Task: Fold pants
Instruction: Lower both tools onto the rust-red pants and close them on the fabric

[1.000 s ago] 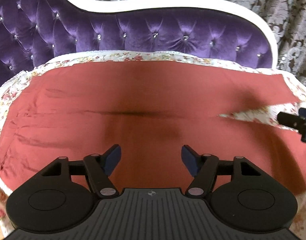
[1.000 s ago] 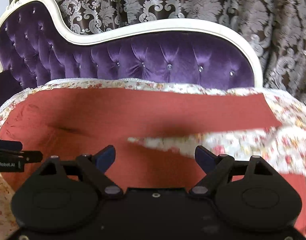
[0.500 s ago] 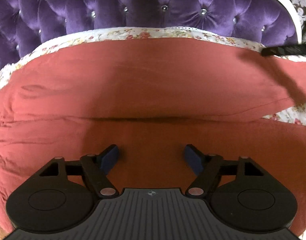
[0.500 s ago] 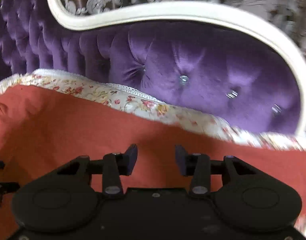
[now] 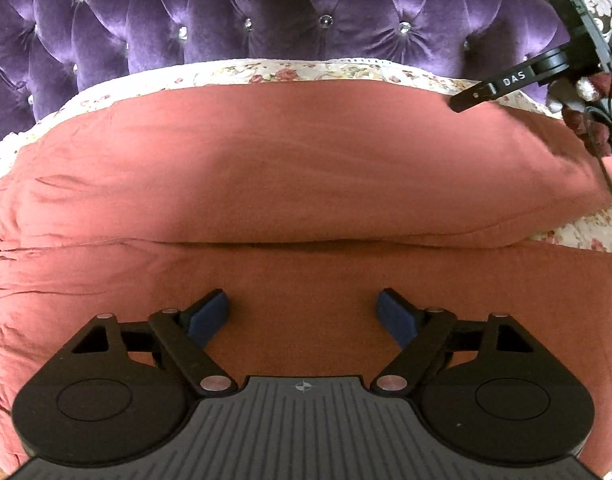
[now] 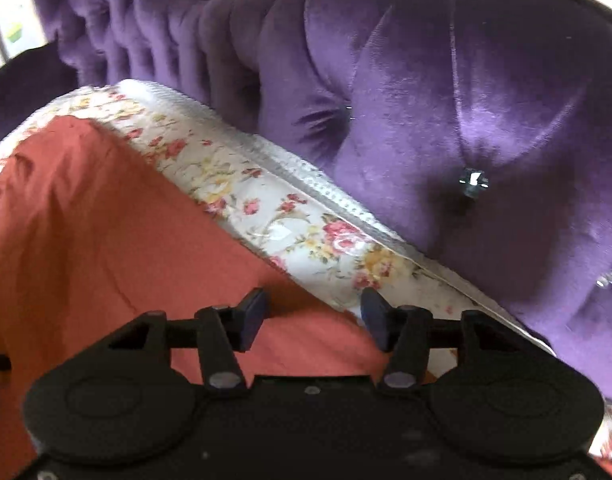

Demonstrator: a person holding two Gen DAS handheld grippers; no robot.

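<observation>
Rust-red pants (image 5: pixel 290 176) lie spread flat across a floral-covered seat, both legs stretching to the right with a seam line between them. My left gripper (image 5: pixel 302 314) is open and empty, low over the near leg. My right gripper (image 6: pixel 311 314) is open and empty over the far edge of the pants (image 6: pixel 106 240), where cloth meets the floral cover. The right gripper also shows in the left wrist view (image 5: pixel 481 94) at the far right corner of the far leg.
The floral seat cover (image 6: pixel 290 220) borders the pants at the back and shows between the leg ends (image 5: pixel 585 232). A tufted purple velvet backrest (image 5: pixel 266 16) with a white frame rises right behind, close to the right gripper (image 6: pixel 465 120).
The left gripper has moved closer over the pants. The right gripper has swung forward to the far right edge of the pants near the backrest; its jaws narrowed, then widened again.
</observation>
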